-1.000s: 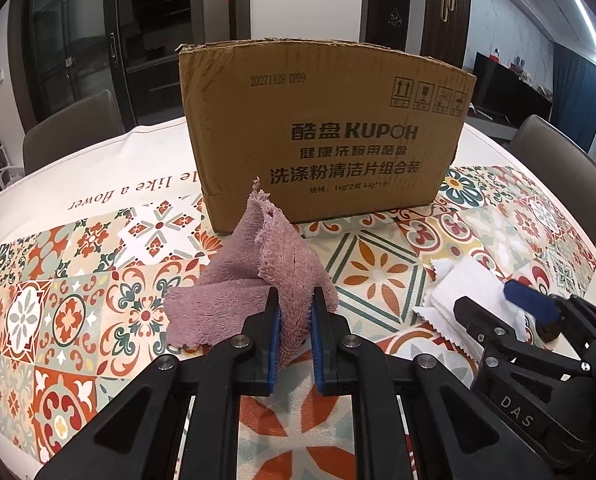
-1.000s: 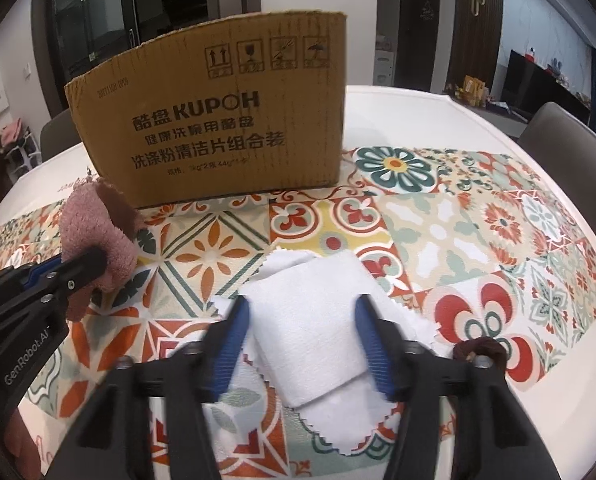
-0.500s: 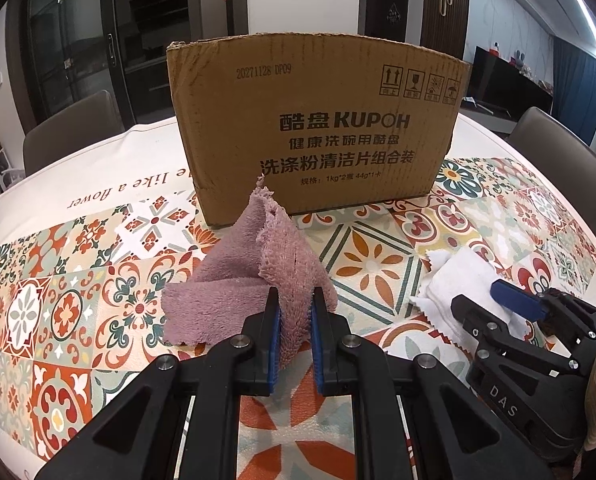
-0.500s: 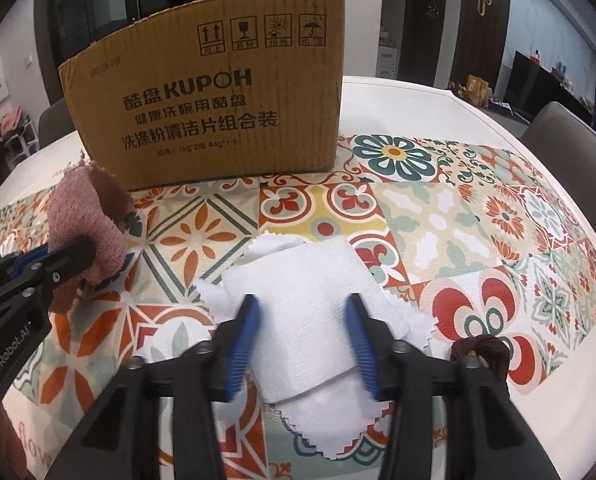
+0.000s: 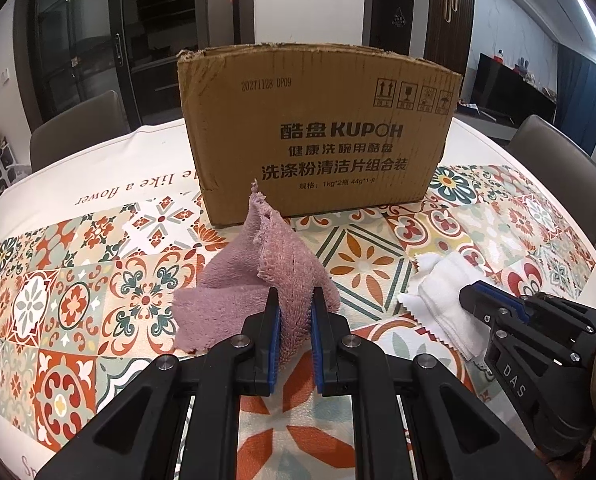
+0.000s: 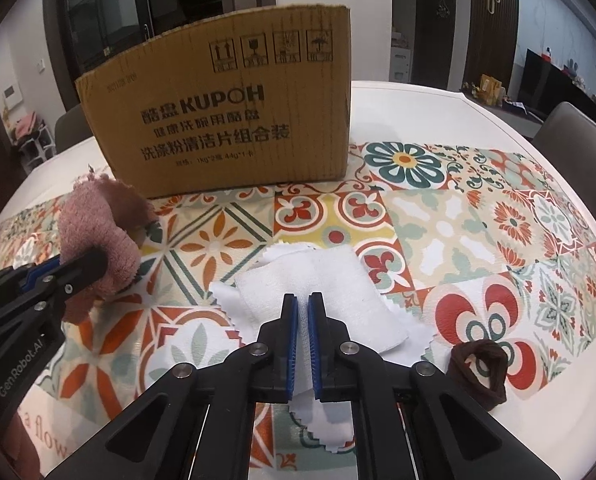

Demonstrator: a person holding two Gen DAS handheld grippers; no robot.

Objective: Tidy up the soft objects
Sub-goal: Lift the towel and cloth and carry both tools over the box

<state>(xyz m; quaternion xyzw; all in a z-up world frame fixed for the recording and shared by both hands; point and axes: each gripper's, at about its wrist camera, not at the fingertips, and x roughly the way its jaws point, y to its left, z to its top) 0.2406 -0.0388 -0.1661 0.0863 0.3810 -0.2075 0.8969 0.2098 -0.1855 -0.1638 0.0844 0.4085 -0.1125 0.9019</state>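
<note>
Mauve terry cloth (image 5: 257, 280) stood bunched between the blue pads of the left tongs (image 5: 293, 316), which were pinching its near fold while one frayed corner rose in front of the cardboard box (image 5: 318, 132). A flap of that cloth trailed down and to the left onto the tiled-pattern cover of the bench (image 5: 77, 280). In the right wrist view the same cloth (image 6: 101, 236) showed at the far left, a lump gripped by the left tongs (image 6: 85, 264) just in front of the box's (image 6: 225, 120) near left corner.

To the right, the folded white cloth (image 6: 318, 292) lay on the bench (image 6: 458, 220), nearer than the box and well apart from it. The right tongs (image 6: 302, 320) had just been closing, and their blue pads were now pressed almost together on the near middle of the white cloth, a thin ridge of fabric caught between them; the rest of the cloth spread out flat on either side and beyond the tips, with a pinked edge showing below the tongs. From the left wrist view the white cloth (image 5: 442, 300) sat at the tips of the right tongs (image 5: 474, 304), to the right of the mauve one.

A dark brown hair tie (image 6: 478, 372) lay on the bench just right of the right tongs, clear of the white cloth.
</note>
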